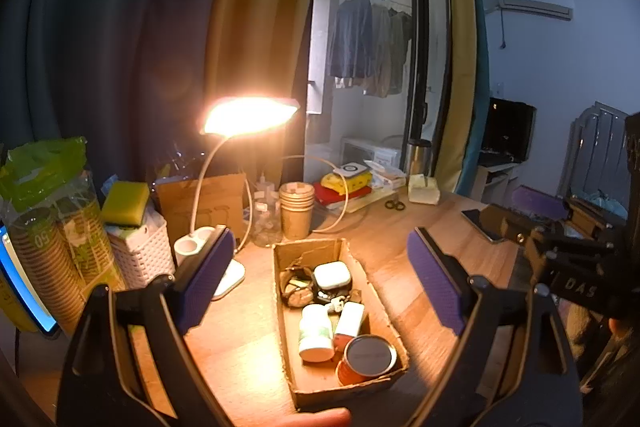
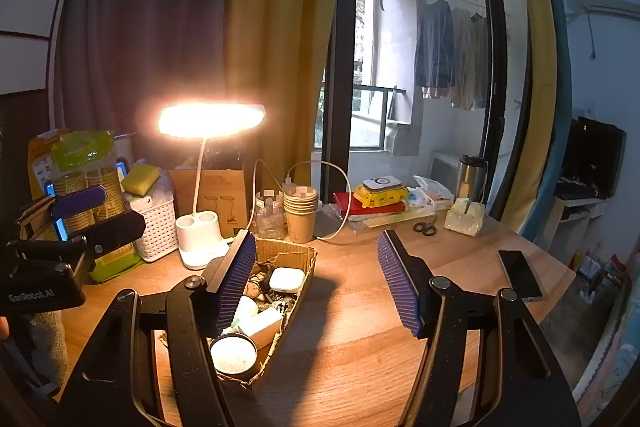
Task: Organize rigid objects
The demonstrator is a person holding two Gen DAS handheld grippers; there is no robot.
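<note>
Cardboard box (image 1: 340, 327) between the left gripper's (image 1: 320, 279) wide-open, empty fingers already holds the small things, and the right gripper (image 2: 316, 279) is open and empty too, so little looks left.

Lit desk lamp (image 2: 211, 121), curtains (image 2: 276, 39), possibly a balcony beyond.

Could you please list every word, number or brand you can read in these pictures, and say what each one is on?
"DAS": right hand-held gripper, on its body at the right edge.
"GenRobot.AI": left hand-held gripper, on its body.
"50": sleeve of paper cups.
Print on the brown carton and yellow packet: too blurred to read.
</note>
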